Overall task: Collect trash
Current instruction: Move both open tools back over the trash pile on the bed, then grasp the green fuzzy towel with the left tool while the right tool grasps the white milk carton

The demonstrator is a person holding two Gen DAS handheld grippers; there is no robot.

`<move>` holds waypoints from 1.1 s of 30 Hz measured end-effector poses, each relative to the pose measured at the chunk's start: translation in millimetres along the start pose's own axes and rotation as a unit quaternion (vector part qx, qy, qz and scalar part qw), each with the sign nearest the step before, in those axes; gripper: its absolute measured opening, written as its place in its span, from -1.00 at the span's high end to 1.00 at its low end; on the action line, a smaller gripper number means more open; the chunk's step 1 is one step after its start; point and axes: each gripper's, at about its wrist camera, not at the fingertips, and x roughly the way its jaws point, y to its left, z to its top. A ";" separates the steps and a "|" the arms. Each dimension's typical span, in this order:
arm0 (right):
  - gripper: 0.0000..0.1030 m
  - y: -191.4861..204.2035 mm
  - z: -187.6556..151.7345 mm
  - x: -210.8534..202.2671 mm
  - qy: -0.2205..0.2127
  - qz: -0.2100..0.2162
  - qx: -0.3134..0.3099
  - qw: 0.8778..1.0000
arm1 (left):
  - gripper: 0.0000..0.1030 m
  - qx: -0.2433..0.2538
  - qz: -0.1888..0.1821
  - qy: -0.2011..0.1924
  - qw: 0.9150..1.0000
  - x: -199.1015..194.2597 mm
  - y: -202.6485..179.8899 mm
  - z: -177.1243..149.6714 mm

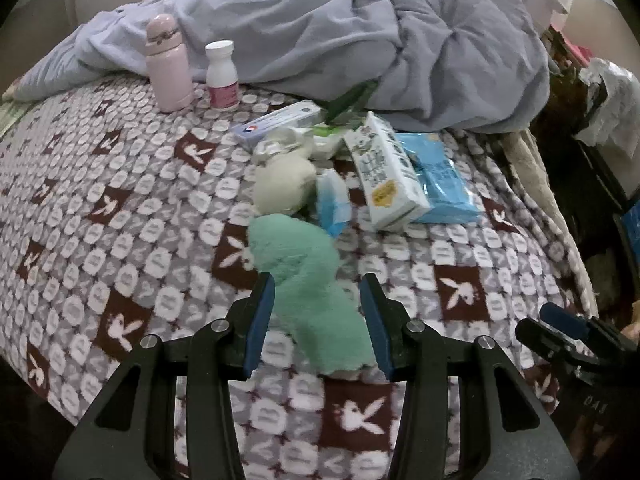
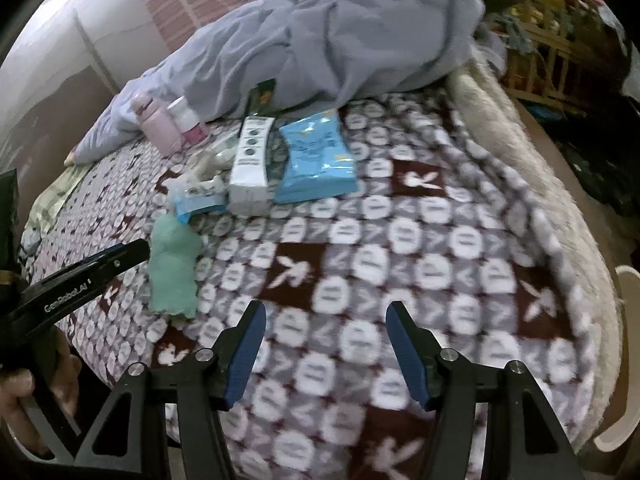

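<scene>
You are looking down at a bed covered by a brown, grey and white fleece blanket point(image 1: 120, 208) patterned with rabbit heads, with a rumpled pale blue duvet point(image 1: 360, 32) heaped at the far side. Your left gripper point(image 1: 318, 308) hangs over the blanket with its blue-padded jaws spread, and a soft mint-green fleece sock point(image 1: 308, 280) lies between them, touching neither pad. Your right gripper point(image 2: 325, 346) hovers over bare blanket, its jaws parted and nothing between them. The clutter sits in a loose cluster beyond the sock: a cream-coloured fuzzy sock point(image 1: 284, 186), a small blue and white tissue packet point(image 1: 332, 204), a tall white printed carton point(image 1: 384, 176) lying on its side, and a flat bright blue plastic packet point(image 1: 444, 184) just beside the carton. Further back, near the duvet's edge, a pale pink bottle point(image 1: 166, 64) and a white pill bottle with a pink label point(image 1: 221, 76) stand upright, side by side.
</scene>
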 end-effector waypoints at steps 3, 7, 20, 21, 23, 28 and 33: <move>-0.17 10.6 3.1 4.9 0.003 0.001 -0.012 1.000 | 0.17 -0.014 -0.008 0.006 1.000 5.8 8.0 0.6; -0.18 21.5 12.3 12.3 0.005 0.000 -0.024 1.000 | 0.17 -0.029 -0.016 0.015 0.999 16.7 17.6 1.3; -0.21 57.2 88.4 63.6 -0.003 0.029 -0.039 0.999 | 0.02 -0.082 -0.095 0.056 0.990 59.6 34.6 8.1; -0.21 59.5 97.3 71.5 -0.002 0.030 -0.040 0.999 | 0.02 -0.083 -0.099 0.058 0.990 60.9 34.4 8.6; -0.21 61.8 112.1 86.3 0.000 0.029 -0.039 0.999 | 0.02 -0.089 -0.107 0.057 0.989 62.5 35.2 10.8; -0.21 67.3 135.5 126.5 0.024 0.045 -0.034 0.998 | 0.01 -0.104 -0.126 0.059 0.985 69.3 39.5 15.1; 0.22 67.9 133.1 144.6 0.032 0.048 -0.030 0.998 | 0.14 -0.098 -0.131 0.055 0.985 75.1 38.2 15.7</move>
